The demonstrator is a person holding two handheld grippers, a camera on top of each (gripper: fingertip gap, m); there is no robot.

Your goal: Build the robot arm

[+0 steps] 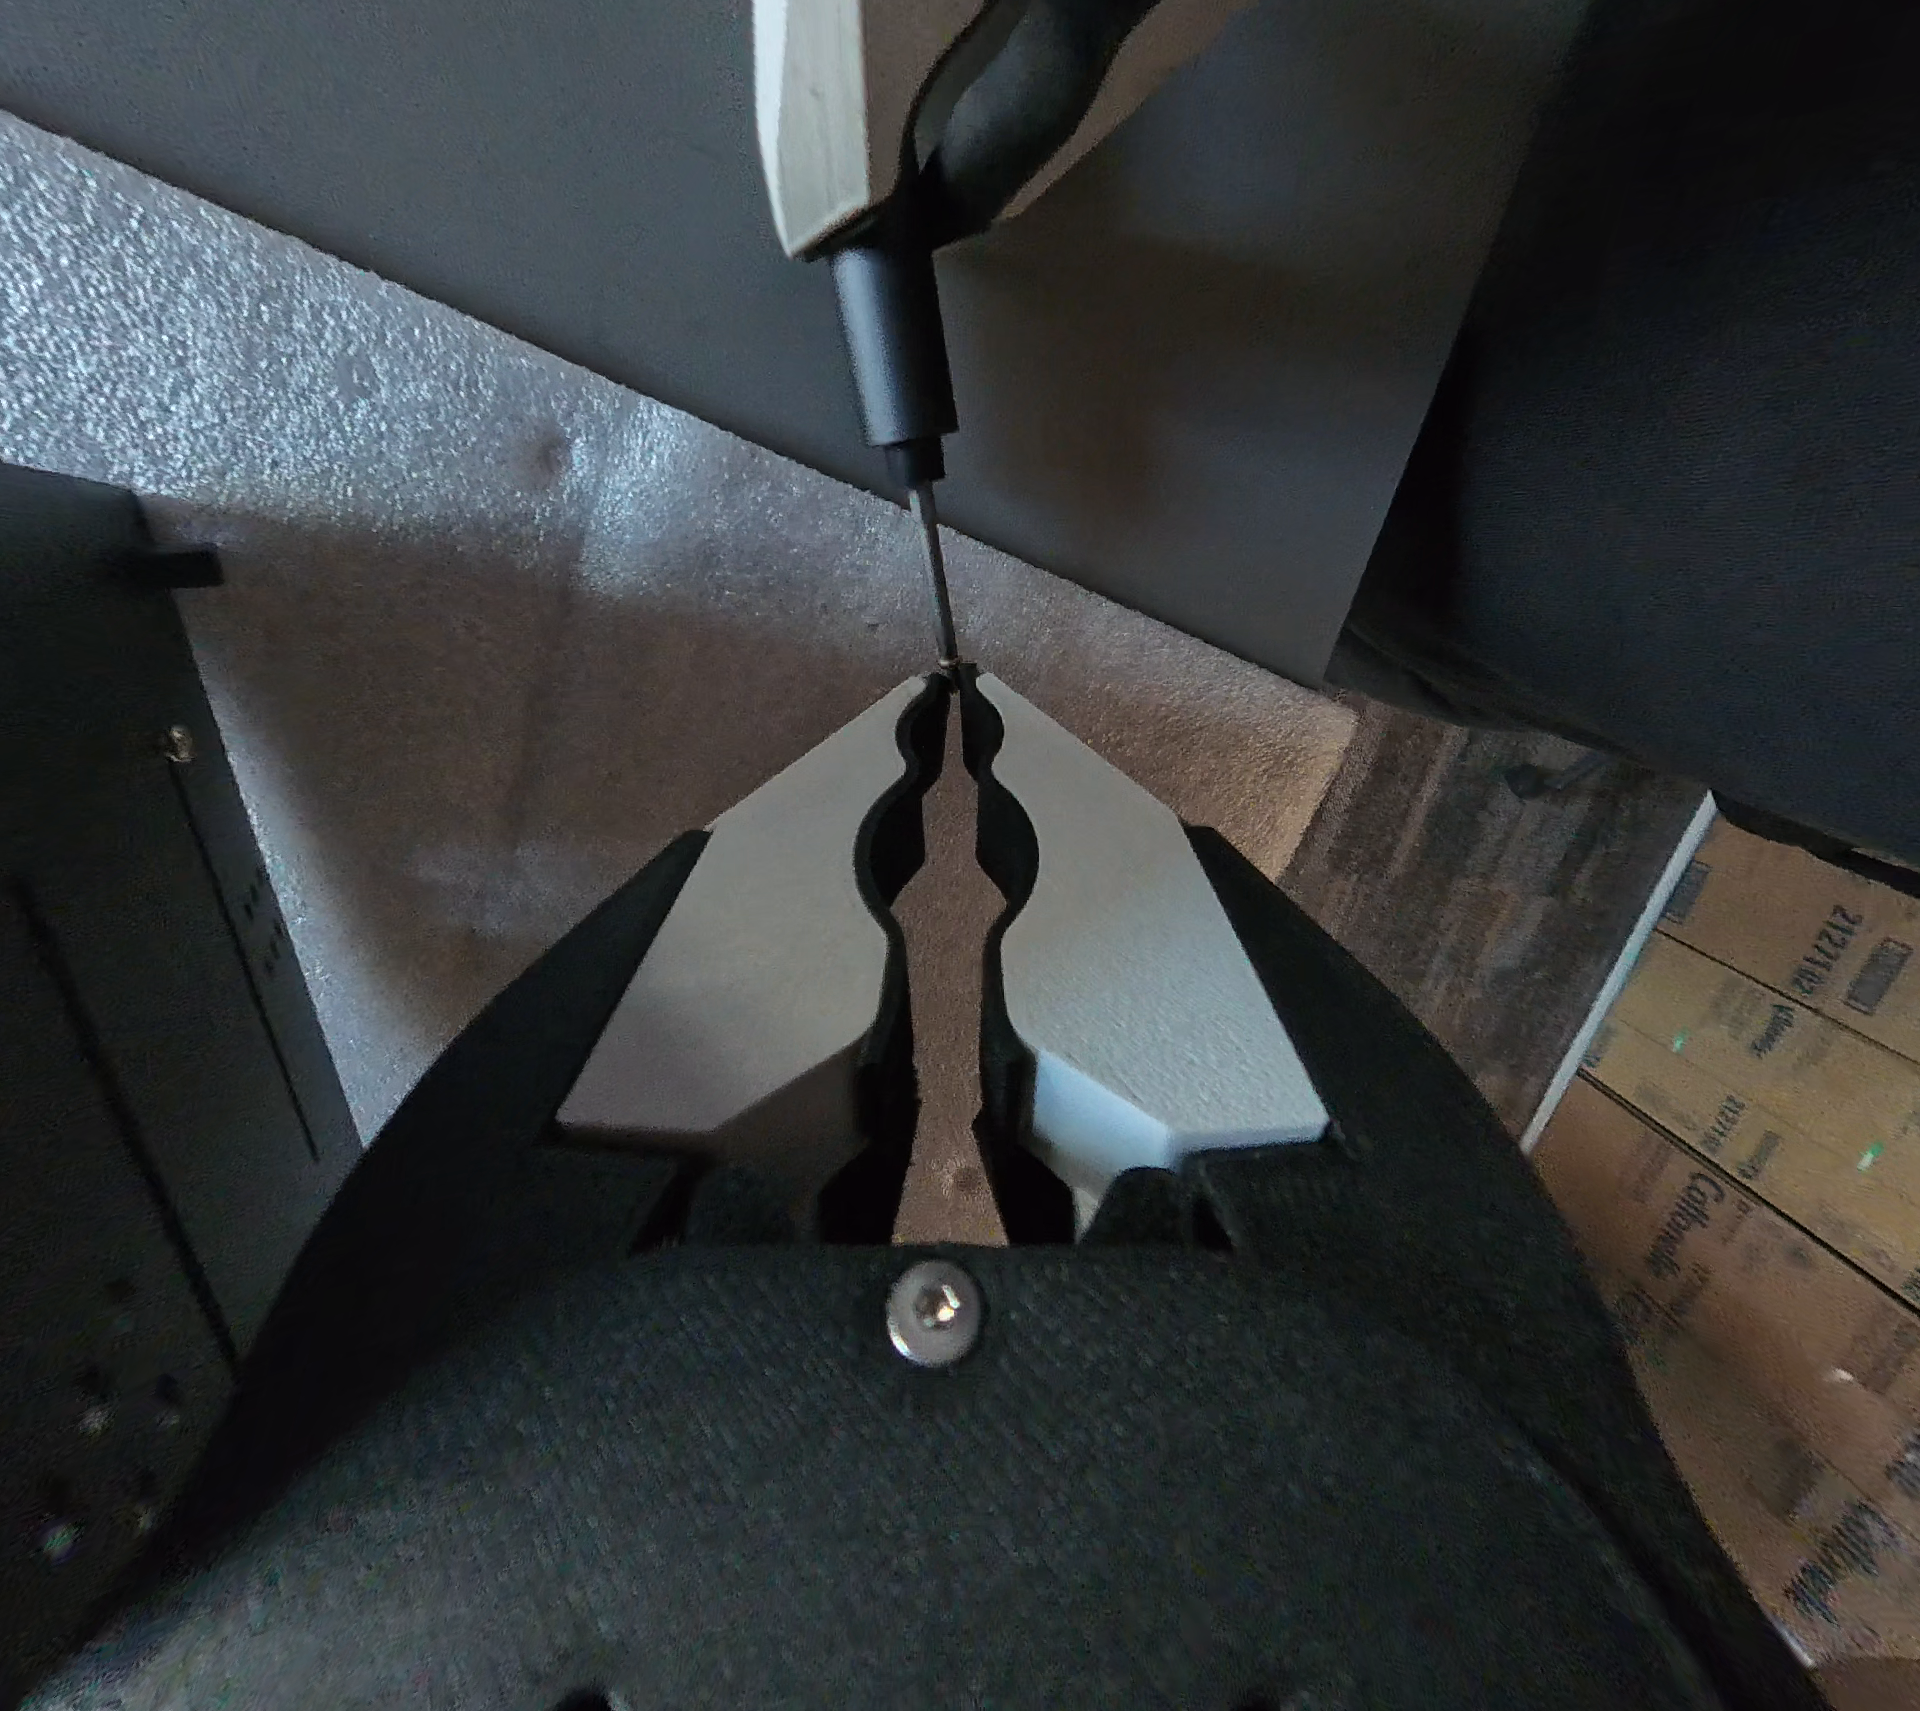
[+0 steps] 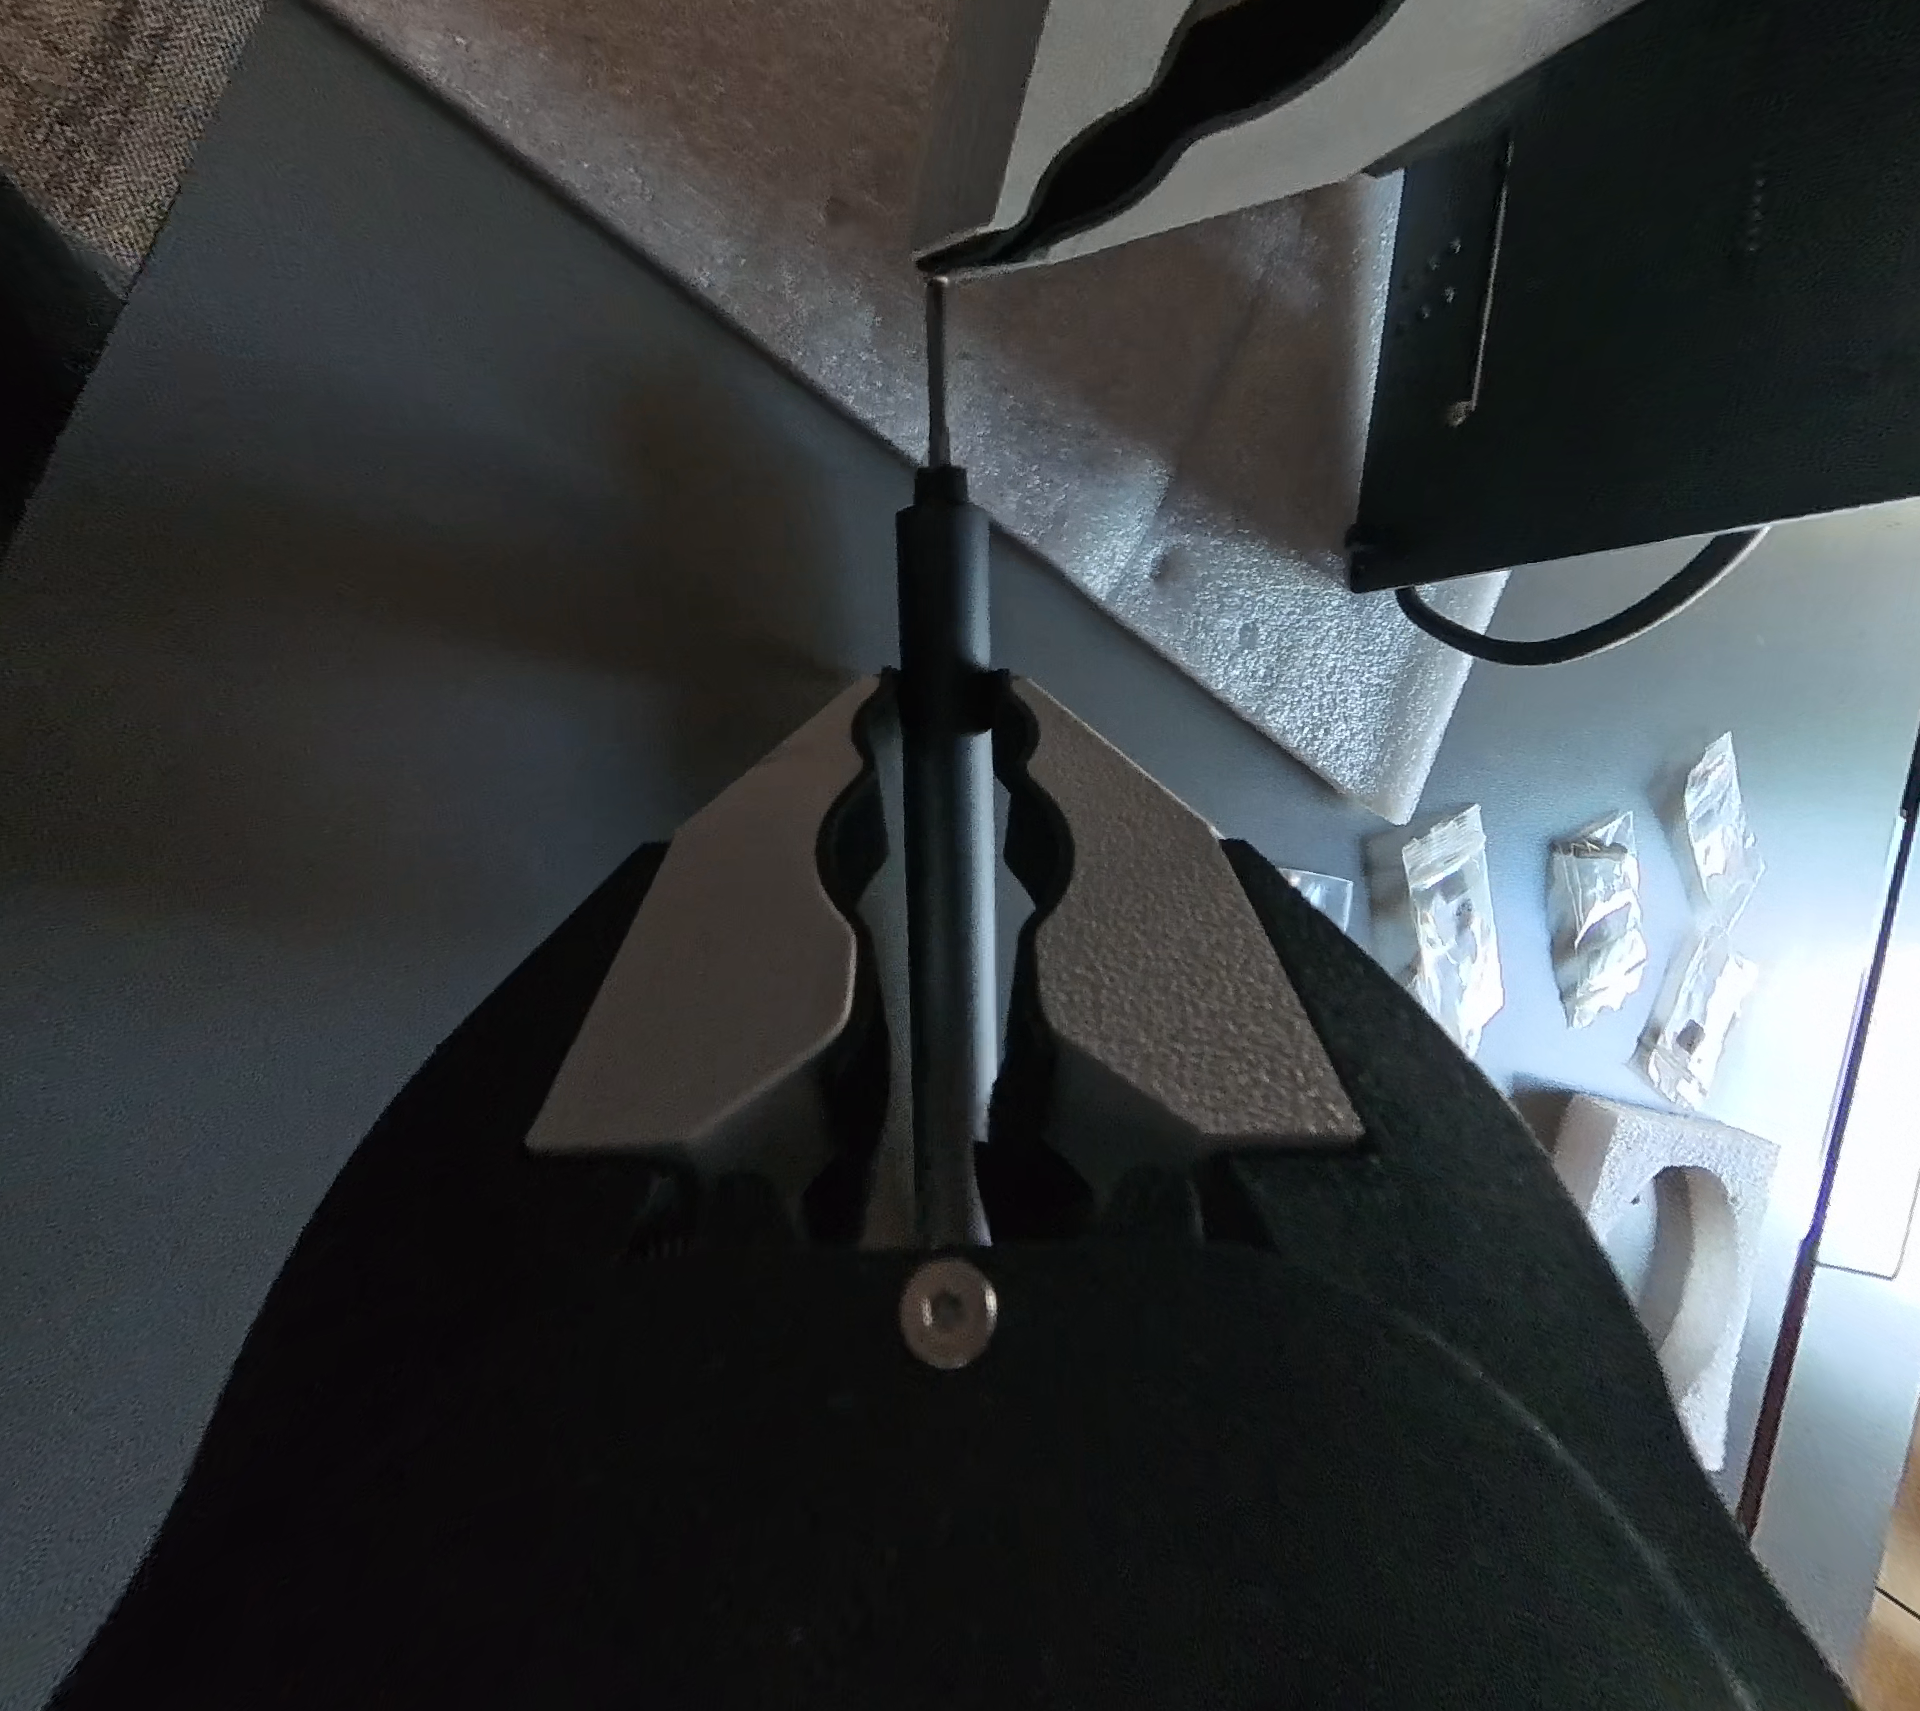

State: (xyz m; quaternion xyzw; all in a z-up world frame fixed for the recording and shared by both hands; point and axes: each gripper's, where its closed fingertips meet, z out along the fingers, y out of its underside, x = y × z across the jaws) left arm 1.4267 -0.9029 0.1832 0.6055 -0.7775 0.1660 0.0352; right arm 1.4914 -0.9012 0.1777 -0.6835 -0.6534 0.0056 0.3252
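Dark grey worktop carries a pale foam sheet lying across it. Black metal box rests on the foam's far end, a black cable running from under it. Cardboard boxes sit on the floor beyond the worktop edge. Small clear bags lie near the worktop edge beside a foam block. Right gripper, jaws clamped on a black screwdriver, shaft pointing forward. Left gripper, jaws pinched narrow on a tiny screw that meets the driver tip above the foam.
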